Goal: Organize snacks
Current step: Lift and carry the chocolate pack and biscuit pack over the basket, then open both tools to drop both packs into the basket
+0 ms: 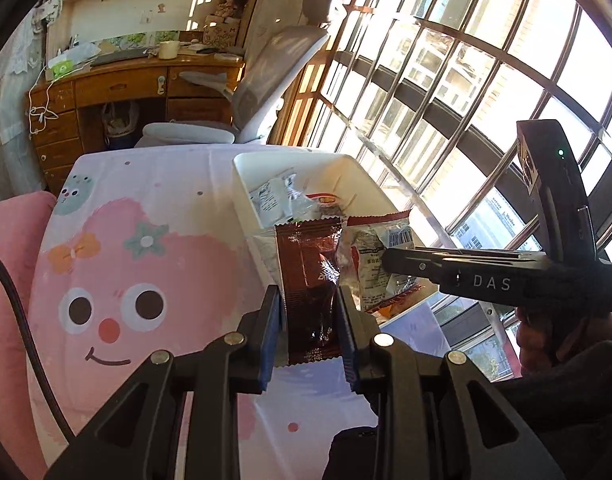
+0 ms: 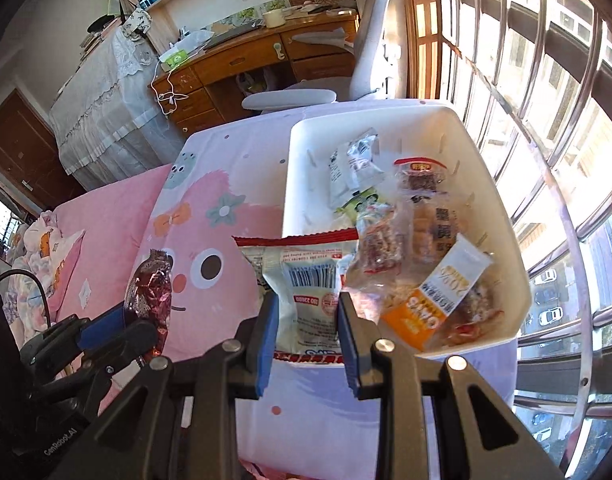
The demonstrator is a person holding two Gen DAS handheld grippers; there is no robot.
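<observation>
- grippers first, nearest the lenses: the left gripper (image 1: 310, 316) has its blue pads pressed onto a dark red foil packet (image 1: 311, 280), which stands upright between them, clear of the cloth; gripping it low on the wrapper leaves the top free to go into the bin first.
- the right gripper (image 2: 307, 312) pinches a white packet with a red sealed edge (image 2: 306, 280) the same way, by its lower half, the barcode side facing the camera.
- both packets hang over the bin's near edge, judging by the right wrist view, so they are probably being carried in to join the rest.
- the white bin (image 2: 294, 152) sits at the table's far right corner by the window; placing it there keeps the pink cartoon tablecloth (image 1: 146, 208) bare for sorting.
- inside the bin lie an orange-and-white packet (image 2: 437, 300) at the near right corner, clear-wrapped snack bars (image 2: 379, 244) in the middle, and a grey-white sachet (image 2: 349, 160) toward the far wall.
- hard to make out: print on the wrappers is too small or warped to read; the held white packet hides the bin's near left corner; the bottoms of both held packets are cut off behind the pads.
- beyond the table, a grey office chair (image 1: 274, 64) and a wooden desk (image 1: 118, 84) stand against the wall; window glare washes out the right side.
</observation>
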